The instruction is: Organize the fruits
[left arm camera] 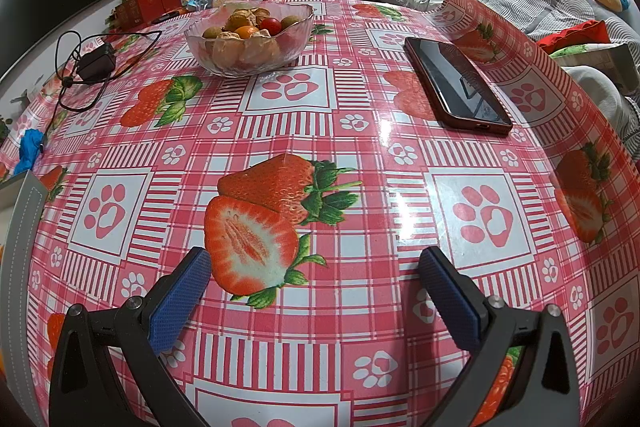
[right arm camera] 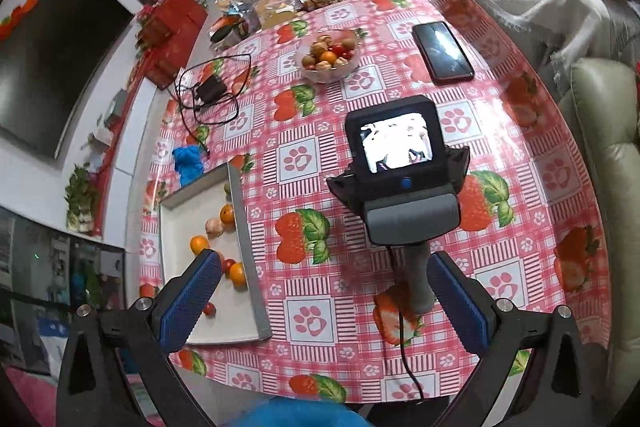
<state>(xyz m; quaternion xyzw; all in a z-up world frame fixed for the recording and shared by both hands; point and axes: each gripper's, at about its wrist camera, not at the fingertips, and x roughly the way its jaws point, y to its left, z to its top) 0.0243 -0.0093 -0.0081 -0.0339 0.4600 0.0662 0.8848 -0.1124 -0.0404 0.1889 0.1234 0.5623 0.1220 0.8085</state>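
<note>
I am holding my left gripper low over the strawberry-print plastic tablecloth, fingers spread and empty, and my right gripper high above it, likewise spread and empty. The small round loose fruits are lying in the shallow white rectangular tray at the table's left edge; others are filling the clear ribbed glass bowl. I am judging them light, smooth, prone to rolling, some soft-skinned, best pinched gently across the middle.

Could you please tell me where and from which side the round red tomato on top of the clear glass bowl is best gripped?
Grip the round red tomato across its middle, coming from straight above. It sits on top of the pile in the clear glass bowl, whose raised rim probably blocks a sideways approach. Open tongs could straddle it; neighbouring fruit crowds it closely.
</note>
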